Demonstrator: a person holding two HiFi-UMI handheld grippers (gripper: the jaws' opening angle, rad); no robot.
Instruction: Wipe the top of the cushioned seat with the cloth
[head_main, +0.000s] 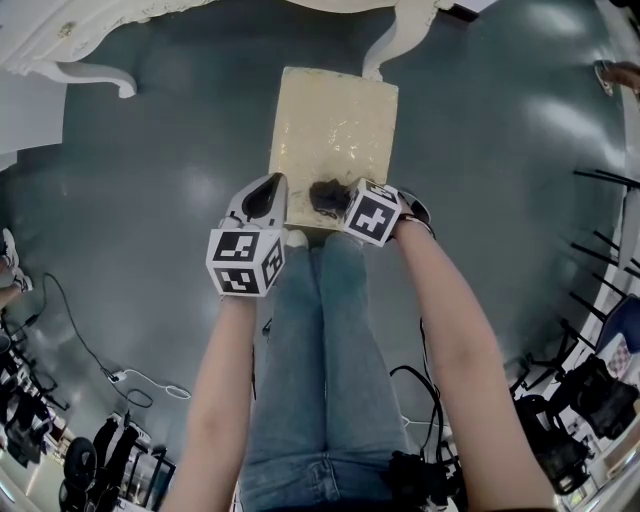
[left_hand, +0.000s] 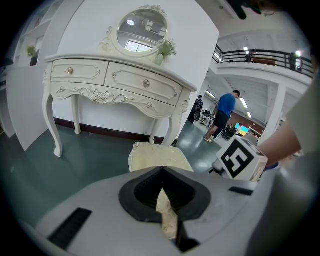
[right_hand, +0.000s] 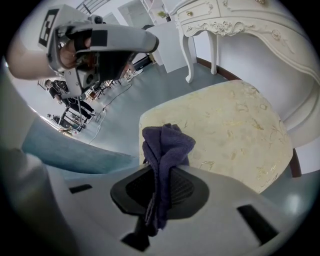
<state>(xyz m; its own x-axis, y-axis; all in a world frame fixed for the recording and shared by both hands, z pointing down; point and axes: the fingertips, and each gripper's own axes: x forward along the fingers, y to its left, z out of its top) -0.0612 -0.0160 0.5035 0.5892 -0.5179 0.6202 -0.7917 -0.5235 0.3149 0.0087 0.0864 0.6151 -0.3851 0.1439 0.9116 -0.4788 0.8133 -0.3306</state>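
- The right claw (right_hand: 159, 169) is clenched on a dark cloth (right_hand: 167, 144). It pinches the cloth mid-bunch, so a loose fold stands ahead of the jaws and a tail hangs behind.
- The cloth hangs over the near edge of the cushioned seat (right_hand: 227, 125); whether it touches the top I cannot tell.
- The left claw (left_hand: 162, 194) is closed to a thin slit with nothing in it, just off the seat's near left corner.
- The cloth looks soft, light and limp, so the hold near the bunch suits it. The padded top should give under pressure.
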